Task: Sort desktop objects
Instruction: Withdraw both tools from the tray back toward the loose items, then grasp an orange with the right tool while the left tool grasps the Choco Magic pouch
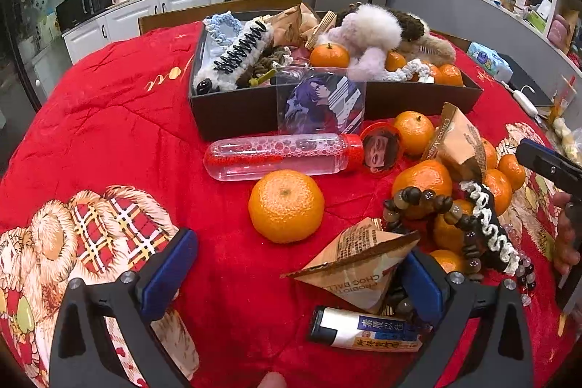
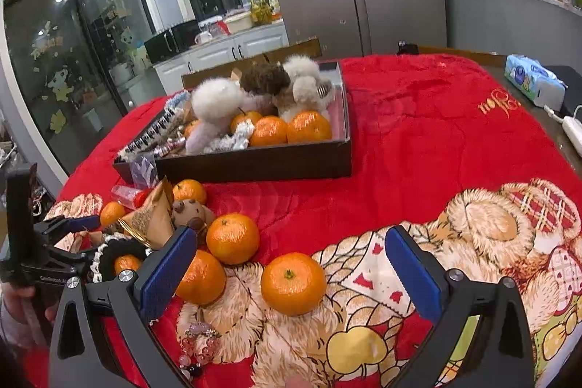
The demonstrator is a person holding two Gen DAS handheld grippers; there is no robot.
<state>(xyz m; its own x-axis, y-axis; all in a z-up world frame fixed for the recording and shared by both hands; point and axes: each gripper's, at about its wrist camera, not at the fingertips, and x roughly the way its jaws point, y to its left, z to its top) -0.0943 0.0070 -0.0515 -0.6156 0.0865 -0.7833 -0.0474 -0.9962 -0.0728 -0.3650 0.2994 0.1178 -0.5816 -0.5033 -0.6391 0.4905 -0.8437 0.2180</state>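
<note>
both grippers (left (image 1: 296, 273), right (image 2: 291, 264)) released, nr mandarin (image 2: 293, 283), box (image 2: 254, 162) beyond.

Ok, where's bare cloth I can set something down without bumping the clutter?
Free: the red cloth right of the black box, up to the tissue pack; also the cloth left of the clear bottle. Crowded: the tangerine pile with snack packets and beads between the grippers.

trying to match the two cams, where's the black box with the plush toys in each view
Left wrist view: the black box sits top centre, behind the lying bottle.
Right wrist view: the box sits left of centre, beyond the tangerines.
Shared landmark: the white plush toy inside it.
</note>
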